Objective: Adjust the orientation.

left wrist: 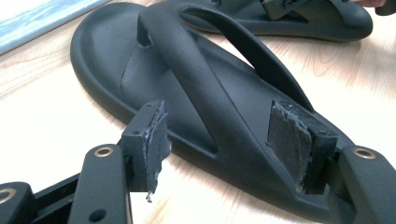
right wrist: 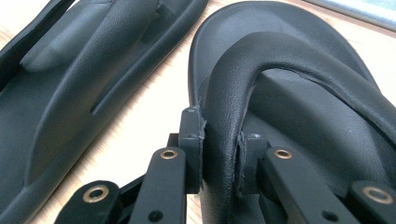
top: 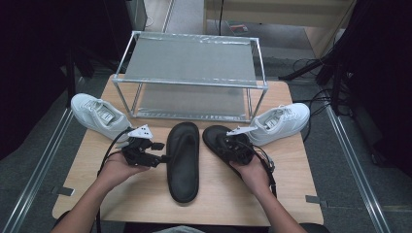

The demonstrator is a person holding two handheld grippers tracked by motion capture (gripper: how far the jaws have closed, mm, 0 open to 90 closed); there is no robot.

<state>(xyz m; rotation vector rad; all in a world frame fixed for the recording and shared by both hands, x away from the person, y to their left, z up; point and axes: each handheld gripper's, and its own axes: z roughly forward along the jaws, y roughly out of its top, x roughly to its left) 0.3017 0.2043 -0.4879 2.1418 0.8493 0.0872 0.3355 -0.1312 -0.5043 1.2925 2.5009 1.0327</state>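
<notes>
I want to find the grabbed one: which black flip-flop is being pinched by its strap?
The right black flip-flop: the right gripper pinches its strap. The left gripper straddles the other one, jaws open.

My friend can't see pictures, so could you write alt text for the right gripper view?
The right tool is clamped on the strap of a black sandal lying on a wooden table. A second black sandal lies beside it.

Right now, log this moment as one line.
left gripper: open, astride left black rubber flip-flop | right gripper: shut on right black flip-flop's strap
</notes>
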